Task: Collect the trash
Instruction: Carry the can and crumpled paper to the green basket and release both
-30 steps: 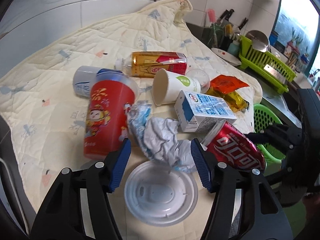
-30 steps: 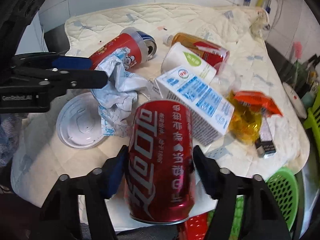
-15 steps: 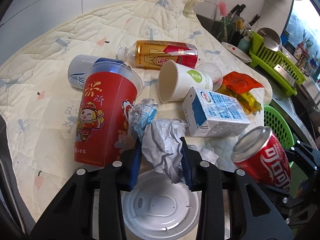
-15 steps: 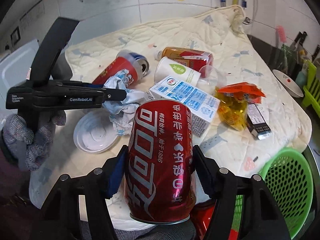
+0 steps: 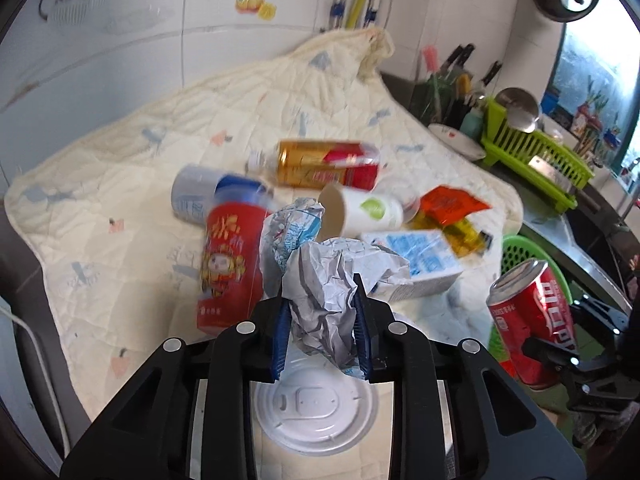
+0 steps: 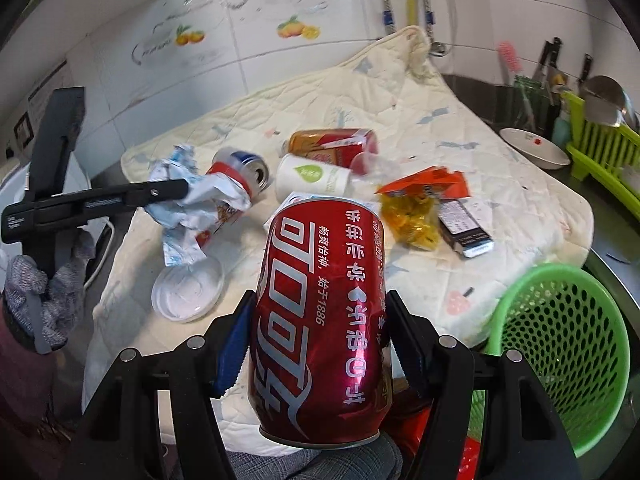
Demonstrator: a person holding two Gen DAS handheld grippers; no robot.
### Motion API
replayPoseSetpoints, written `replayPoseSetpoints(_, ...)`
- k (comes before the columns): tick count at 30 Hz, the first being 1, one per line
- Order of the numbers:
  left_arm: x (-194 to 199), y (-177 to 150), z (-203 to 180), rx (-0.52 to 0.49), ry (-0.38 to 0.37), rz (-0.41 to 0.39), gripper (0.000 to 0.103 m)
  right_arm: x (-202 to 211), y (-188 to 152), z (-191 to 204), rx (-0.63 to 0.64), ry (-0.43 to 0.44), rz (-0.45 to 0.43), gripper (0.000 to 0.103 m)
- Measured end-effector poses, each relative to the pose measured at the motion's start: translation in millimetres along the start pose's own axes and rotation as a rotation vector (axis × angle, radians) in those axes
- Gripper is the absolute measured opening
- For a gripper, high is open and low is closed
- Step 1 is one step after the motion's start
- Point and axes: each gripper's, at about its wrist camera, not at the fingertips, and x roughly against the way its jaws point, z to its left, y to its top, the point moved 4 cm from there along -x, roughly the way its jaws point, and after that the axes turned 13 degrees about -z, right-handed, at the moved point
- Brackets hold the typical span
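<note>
The crumpled white-and-blue paper wrapper (image 5: 326, 296) is pinched between the blue-padded jaws of the left gripper (image 5: 322, 334), bulging above and ahead of them; in the right wrist view the same wad (image 6: 188, 204) hangs from the black fingers, clear of the quilt. Directly under the left jaws lies a round white plastic lid (image 5: 316, 408) on the cream quilted cloth (image 5: 132, 200). Just left of the jaws lies a tall red paper cup with a cartoon figure (image 5: 228, 268), and behind it a blue-and-white drink can (image 5: 200, 196) on its side. Ahead of the jaws are a white paper cup with a green leaf mark (image 5: 364, 210), tipped over, and a blue-and-white milk carton (image 5: 416, 268); beyond them lies an amber drink bottle with a red label (image 5: 320, 164). To the right of the carton sits an orange-and-yellow snack bag (image 5: 452, 212).

The red aluminium cola can (image 6: 320, 328) is clamped at its sides by the jaws of the right gripper (image 6: 320, 344), held off the cloth with its base toward the camera. Right of these jaws stands a green perforated plastic basket (image 6: 560, 360), off the edge of the quilt. Ahead and right of the jaws lies a small dark box (image 6: 464, 228) beside the snack bag.
</note>
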Motion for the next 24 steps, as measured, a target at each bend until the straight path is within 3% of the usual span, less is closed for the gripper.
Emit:
replayPoseSetpoints(6, 3.3, 12.5, -48.7, -0.054, -0.119, -0.018, 0.027, 30.5, 1.7, -26.7, -0.032, -0.084, -0.046, 0.062)
replayPoseSetpoints(11, -14.7, 14.6, -117.4, -0.101, -0.257, 0.006, 0.027, 64.3, -0.8, -65.3, -0.051, -0.204, -0.07, 0.062)
replayPoseSetpoints(19, -55.5, -5.6, -238.2, -0.213, -0.43, 0.074, 0.027, 125.4, -17.7, -144.2, -0.12, -0.398, -0.104, 0.062)
replayPoseSetpoints(24, -97.1, -29.9, -299.6, -0.269, -0.465, 0.145, 0.028, 147.9, -38.3, -183.6, -0.169, -0.475, -0.096, 0.062)
